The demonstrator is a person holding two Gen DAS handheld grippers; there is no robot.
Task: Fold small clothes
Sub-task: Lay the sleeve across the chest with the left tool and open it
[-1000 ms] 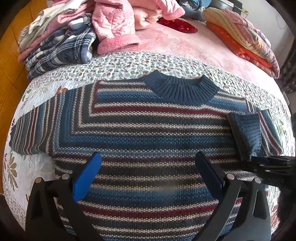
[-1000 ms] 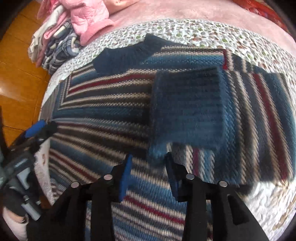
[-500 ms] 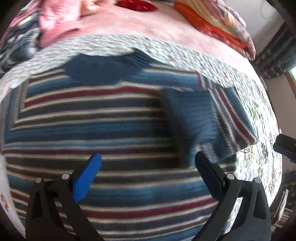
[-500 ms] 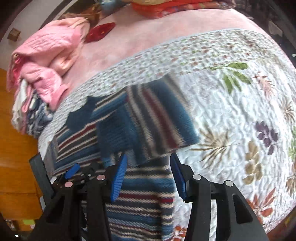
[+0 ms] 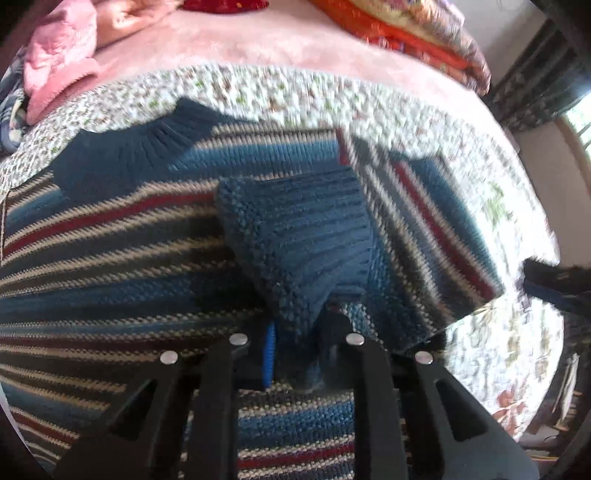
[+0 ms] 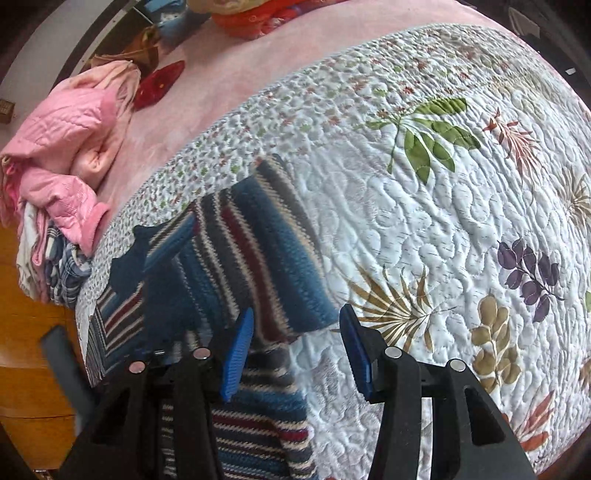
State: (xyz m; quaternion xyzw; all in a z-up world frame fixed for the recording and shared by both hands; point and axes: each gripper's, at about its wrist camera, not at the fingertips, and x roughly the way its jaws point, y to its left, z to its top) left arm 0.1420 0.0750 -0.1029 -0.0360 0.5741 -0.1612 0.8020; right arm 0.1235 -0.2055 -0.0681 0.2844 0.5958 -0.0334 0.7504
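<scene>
The striped sweater (image 5: 147, 251) lies flat on the quilted bedspread (image 6: 424, 229) of the bed, filling the centre and left of the left wrist view, its dark blue collar (image 5: 122, 155) at upper left. One sleeve is folded inward across the chest, so its ribbed blue cuff (image 5: 295, 229) sits in the middle of the frame.

The left tool (image 5: 295, 354) is pinched narrow on the lower corner of that cuff, knit bunched between its blue pads. The right tool (image 6: 295, 350) stands wide with nothing between its pads, low in the right wrist view, above the sweater's edge where knit meets quilt.

By the look of it, the sweater is a thick, soft knit: light enough to lift by one point, but limp and stretchy, so it will likely sag and drag its layers if pulled from a single corner. Cuffs, hem and shoulder seams look like the firmest places to grip; the rough wool should not slip in the pads.

No containers show. A heap of pink and plaid clothes (image 6: 62, 177) lies loose at the left edge of the right wrist view, and folded orange bedding (image 5: 406, 33) at the top of the left wrist view.
</scene>
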